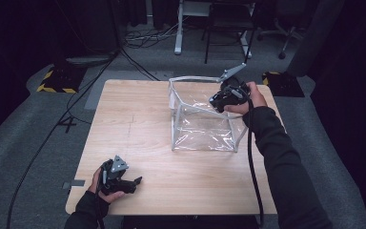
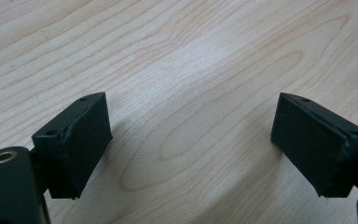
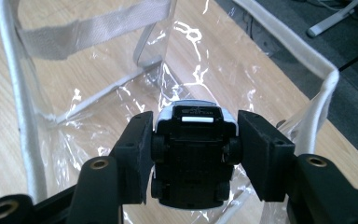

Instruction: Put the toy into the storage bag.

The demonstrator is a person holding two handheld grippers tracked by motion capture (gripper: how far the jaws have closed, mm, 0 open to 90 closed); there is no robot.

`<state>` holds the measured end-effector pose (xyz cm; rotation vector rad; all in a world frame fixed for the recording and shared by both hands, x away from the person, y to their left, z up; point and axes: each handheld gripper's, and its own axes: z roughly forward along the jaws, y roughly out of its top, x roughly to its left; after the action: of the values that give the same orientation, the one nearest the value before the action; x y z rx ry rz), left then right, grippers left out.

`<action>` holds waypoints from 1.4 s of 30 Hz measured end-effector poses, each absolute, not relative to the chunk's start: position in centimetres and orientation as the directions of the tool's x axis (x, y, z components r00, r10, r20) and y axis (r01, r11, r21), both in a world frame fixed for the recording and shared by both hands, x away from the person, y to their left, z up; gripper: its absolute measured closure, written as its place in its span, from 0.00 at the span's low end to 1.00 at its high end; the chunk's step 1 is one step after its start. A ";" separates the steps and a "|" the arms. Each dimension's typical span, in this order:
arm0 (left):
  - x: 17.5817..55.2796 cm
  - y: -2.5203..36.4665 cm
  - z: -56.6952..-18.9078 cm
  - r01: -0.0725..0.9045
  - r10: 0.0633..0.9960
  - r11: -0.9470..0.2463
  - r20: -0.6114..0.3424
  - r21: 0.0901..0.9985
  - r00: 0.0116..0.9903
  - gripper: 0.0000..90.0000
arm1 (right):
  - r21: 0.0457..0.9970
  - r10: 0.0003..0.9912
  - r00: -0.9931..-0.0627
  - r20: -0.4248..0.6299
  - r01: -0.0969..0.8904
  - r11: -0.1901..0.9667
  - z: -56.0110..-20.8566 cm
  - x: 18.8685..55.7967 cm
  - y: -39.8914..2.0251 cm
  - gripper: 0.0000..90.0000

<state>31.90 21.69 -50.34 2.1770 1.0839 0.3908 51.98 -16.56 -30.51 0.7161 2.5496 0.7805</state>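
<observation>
The high view sits above the person's side of the surface [image 1: 138, 143] and looks forward and down, far enough off to take in the whole wooden top, both forearms and the grey floor beyond. The left gripper view rides on the left tool [image 2: 191, 140] and faces down along its two jaws, very close to the bare wood grain. The right gripper view rides on the right tool [image 3: 193, 144] and looks along its jaws, close up, into the clear bag [image 3: 98, 79]. That bag [image 1: 202, 124] also lies in the high view, as does the wooden top seen by both riding cameras
</observation>
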 end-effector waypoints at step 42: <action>31.9 21.7 -50.3 0.591 0.790 -0.437 -0.025 0.678 0.612 0.14 | 0.464 0.485 -0.854 -0.190 0.357 0.810 -30.2 50.7 -21.3 0.53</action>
<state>31.90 21.70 -50.34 2.1800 1.0822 0.3920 50.69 -21.27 -30.25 0.6434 2.6961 0.6057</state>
